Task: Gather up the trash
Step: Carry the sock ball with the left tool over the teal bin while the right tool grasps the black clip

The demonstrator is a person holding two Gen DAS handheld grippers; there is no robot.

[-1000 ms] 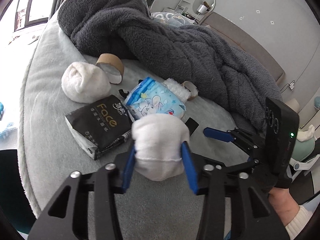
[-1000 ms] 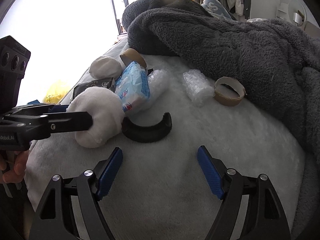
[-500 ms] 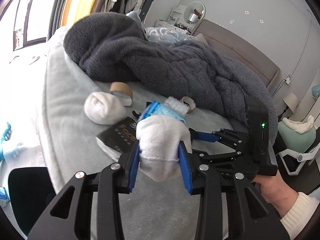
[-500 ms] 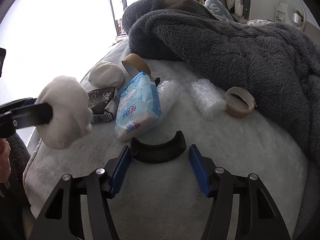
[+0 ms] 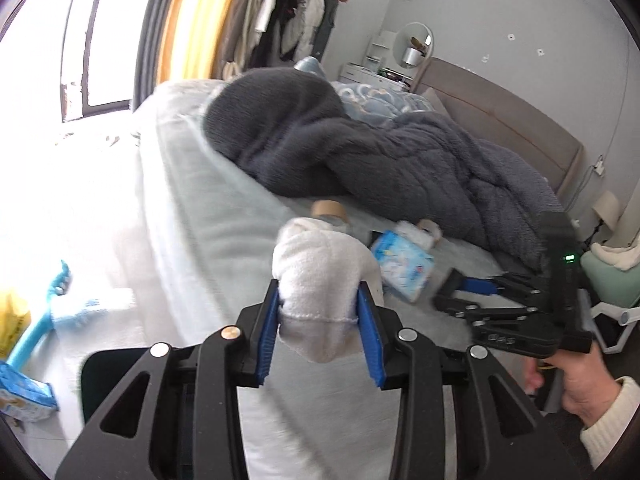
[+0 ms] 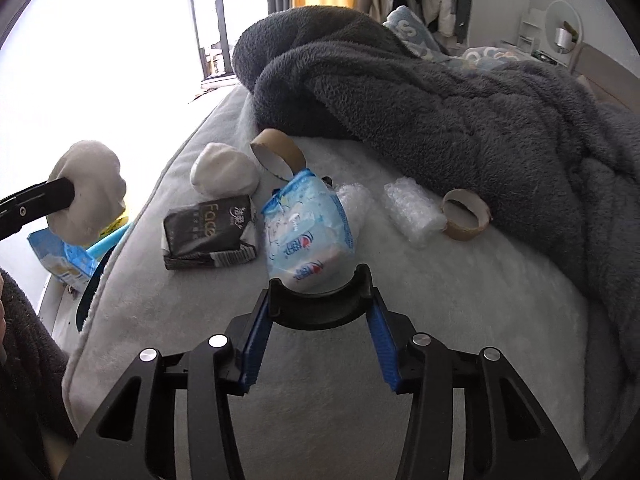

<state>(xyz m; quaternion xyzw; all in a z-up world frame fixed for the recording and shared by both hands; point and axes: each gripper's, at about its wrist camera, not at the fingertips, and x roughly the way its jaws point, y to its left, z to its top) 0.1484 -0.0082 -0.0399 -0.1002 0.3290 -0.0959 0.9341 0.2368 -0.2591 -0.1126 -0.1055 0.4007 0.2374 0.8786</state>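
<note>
Two items are in hand: left tool [image 5: 319, 330] pinches a soft white wad [image 5: 324, 280] lifted off the bed [image 6: 460, 320], squeezed mid-body (light, compressible); right tool [image 6: 319, 316] is closing on a stiff black arc [image 6: 319, 312] by its ends.

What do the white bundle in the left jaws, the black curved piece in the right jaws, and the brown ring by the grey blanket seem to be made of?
White bundle: looks like soft terry cloth, matte and fuzzy, with a stitched hem.
Black curved piece: probably rigid plastic, with a smooth, dull sheen.
Brown ring: likely cardboard, matte tan, an empty tape core by its look.
</note>
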